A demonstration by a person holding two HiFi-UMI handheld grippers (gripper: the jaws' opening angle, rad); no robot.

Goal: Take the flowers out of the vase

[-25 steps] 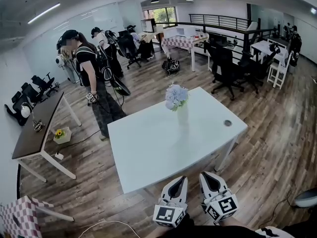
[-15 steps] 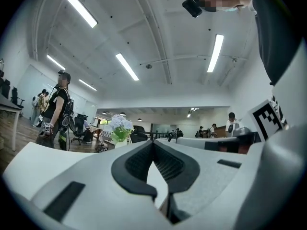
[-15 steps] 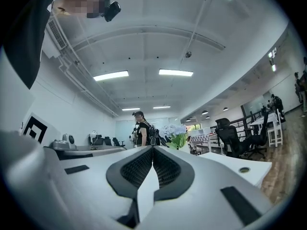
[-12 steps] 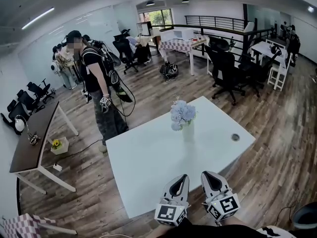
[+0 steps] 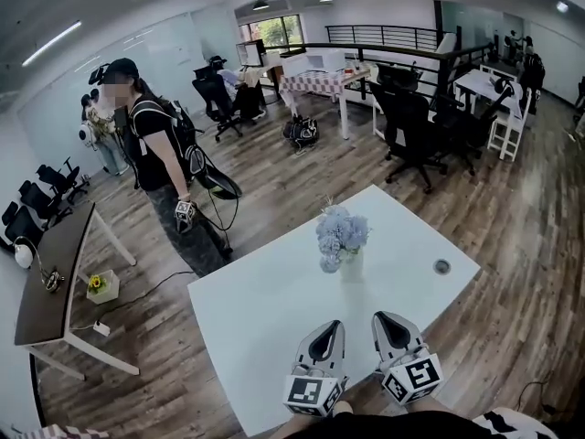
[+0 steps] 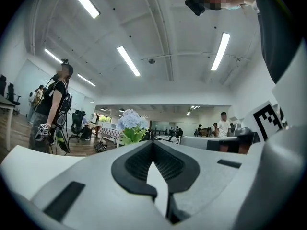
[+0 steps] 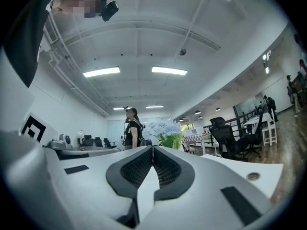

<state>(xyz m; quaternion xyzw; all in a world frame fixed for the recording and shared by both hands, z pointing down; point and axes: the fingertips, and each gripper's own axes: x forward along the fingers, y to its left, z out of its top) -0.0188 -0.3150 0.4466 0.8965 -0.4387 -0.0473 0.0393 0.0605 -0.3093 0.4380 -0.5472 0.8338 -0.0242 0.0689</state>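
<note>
Head view: white bench [image 5: 265, 323], bare but for one vase [image 5: 351, 265] standing upright a little past its middle. The flowers [image 5: 342, 234], a pale blue bunch with green leaves, sit in the vase; nothing is lifted out yet.

- Left hand-held gripper [image 5: 332, 326] and right hand-held gripper [image 5: 382, 317] hang side by side over the near bench edge, at 6 o'clock of the vase. Both point level toward 12 o'clock, well apart from the vase.
- Each gripper's own view shows its jaws pressed together with nothing between them. Likely reason: nothing is in reach, so the jaws are kept closed on the way in.
- Flowers sit just left of the jaw line in the left gripper view [image 6: 130, 121] and just right of it in the right gripper view [image 7: 164, 128]. The vase therefore lies between the two lines of aim, which suits one gripper steadying the vase while the other takes the stems.
- Either gripper must spread its jaws before it can take the stems.

Round cable hole [image 5: 442, 266] in the bench lies at 3 o'clock of the vase. A person [image 5: 155, 163] stands off the bench's far left corner, about 10 o'clock.
</note>
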